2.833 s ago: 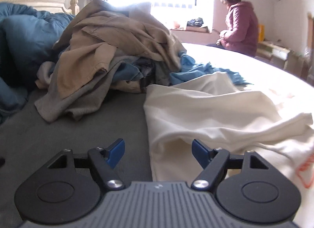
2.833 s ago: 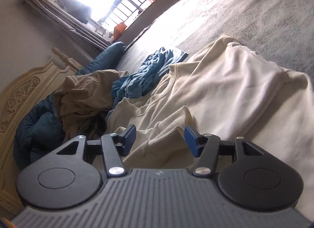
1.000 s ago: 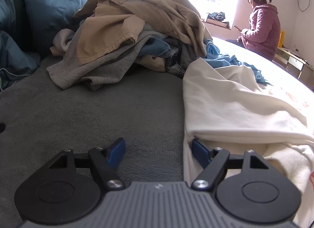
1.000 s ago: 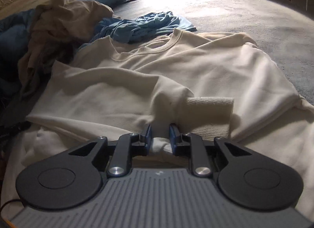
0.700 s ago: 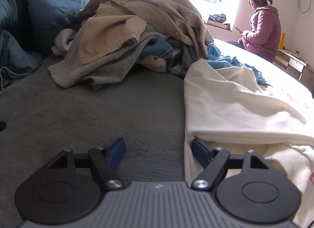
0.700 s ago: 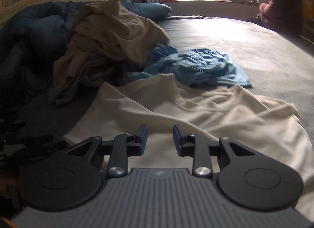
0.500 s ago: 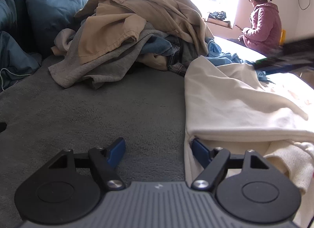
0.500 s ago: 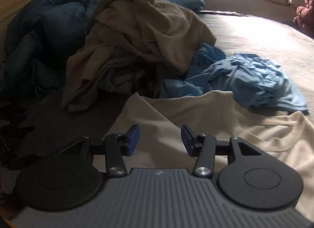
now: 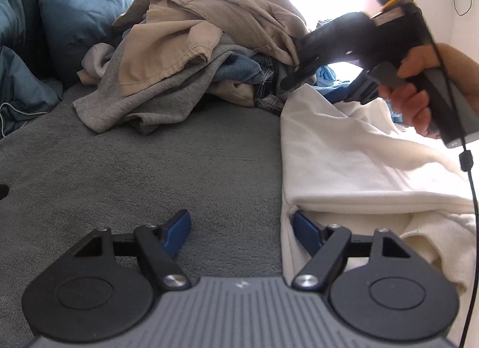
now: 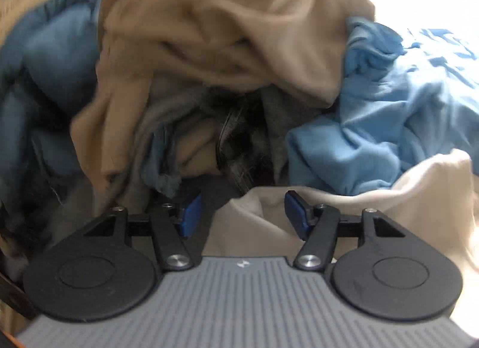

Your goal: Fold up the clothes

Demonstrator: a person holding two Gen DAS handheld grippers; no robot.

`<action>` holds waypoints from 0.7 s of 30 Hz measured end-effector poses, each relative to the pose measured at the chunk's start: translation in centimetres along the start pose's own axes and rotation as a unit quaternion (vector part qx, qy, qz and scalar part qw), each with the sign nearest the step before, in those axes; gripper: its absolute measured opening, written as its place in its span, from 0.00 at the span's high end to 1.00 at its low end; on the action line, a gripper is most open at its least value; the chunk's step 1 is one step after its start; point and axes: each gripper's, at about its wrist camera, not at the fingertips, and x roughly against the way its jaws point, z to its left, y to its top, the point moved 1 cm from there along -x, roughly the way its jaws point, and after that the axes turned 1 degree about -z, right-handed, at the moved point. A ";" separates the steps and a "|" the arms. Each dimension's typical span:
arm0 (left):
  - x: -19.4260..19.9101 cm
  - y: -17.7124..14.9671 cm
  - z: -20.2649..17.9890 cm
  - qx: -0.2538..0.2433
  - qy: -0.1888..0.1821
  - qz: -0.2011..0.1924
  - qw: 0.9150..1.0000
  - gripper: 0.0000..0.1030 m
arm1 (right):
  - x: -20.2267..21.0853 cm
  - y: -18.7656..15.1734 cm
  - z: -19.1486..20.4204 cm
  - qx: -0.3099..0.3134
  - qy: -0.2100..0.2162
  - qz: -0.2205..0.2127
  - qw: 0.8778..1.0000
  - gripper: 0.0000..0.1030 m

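Cream sweatshirt lies part-folded on grey bed, beside clothes pile. Left gripper: fingers wide, empty, at near hem corner. Right gripper: fingers just opening, nothing clamped, over far corner. Pinch both corners w/ even tension, then fold.

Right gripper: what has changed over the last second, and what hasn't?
The right gripper let go of the cream sweatshirt's cuff; its jaws have just been opening and nothing is between them. It swung across the sweatshirt to its far corner by the clothes pile, and now shows in the left wrist view. The left gripper stayed open at the sweatshirt's near folded edge; pile and sweatshirt lie as before.
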 end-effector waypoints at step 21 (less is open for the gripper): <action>0.9 0.4 0.6 0.012 -0.021 0.004 1.000 0.25 | 12.8 -3.7 -3.2 0.028 -0.004 -0.136 0.990 0.82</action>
